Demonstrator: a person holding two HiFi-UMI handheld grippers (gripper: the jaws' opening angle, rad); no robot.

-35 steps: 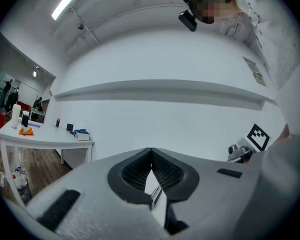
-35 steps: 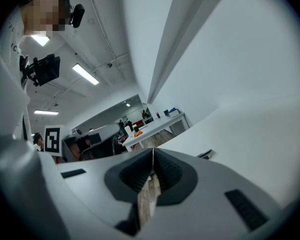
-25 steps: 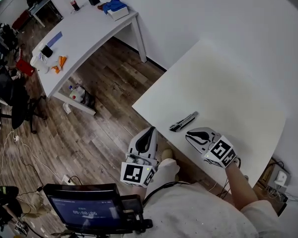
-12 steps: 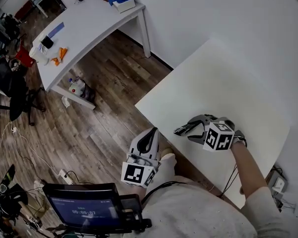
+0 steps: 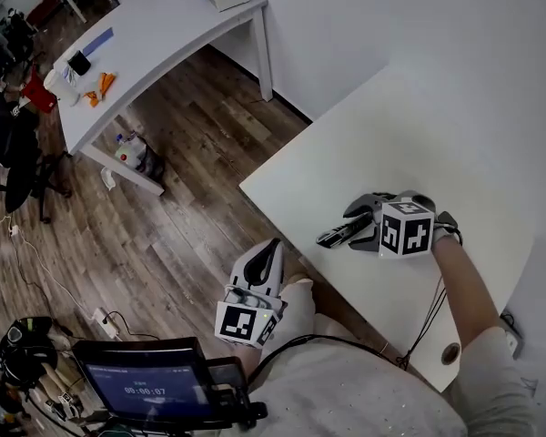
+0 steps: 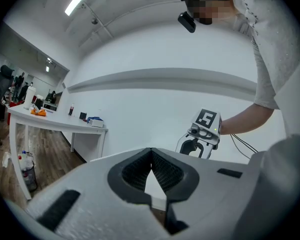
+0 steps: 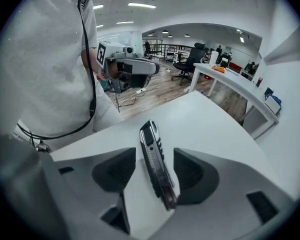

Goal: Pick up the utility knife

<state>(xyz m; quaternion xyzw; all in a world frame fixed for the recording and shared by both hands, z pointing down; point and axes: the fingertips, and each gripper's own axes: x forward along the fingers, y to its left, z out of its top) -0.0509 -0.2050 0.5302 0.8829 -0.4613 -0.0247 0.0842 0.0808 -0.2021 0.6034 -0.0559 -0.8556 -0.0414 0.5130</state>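
Two grippers are in frame, but only one matters here. The right gripper (image 5: 350,227) is tipped steeply down over the near part of the white table (image 5: 419,135). The utility knife (image 7: 157,166) lies flat on the tabletop in the gap between its jaws, running roughly lengthwise along them. Those jaws are opening and spread wide. In the right gripper view neither pad is pressing on the knife, though its near end sits closer to the right-hand pad. So nothing's held yet.

The left gripper (image 5: 272,248) hangs off the table's edge over the wooden floor (image 5: 191,153), close to the person's body. Its jaws are together at the tips with nothing between them.

Step-wise I'd call this the line-up right before the grab, with the knife already straddled. Next move, as I read it: sink the pads down on either side of the handle, squeeze across its narrow body, then lift. It's slim and lies flat, so the pads probably have to get right down to the surface or they'll ride over it. The off-centre end might also get nudged sideways on the squeeze.
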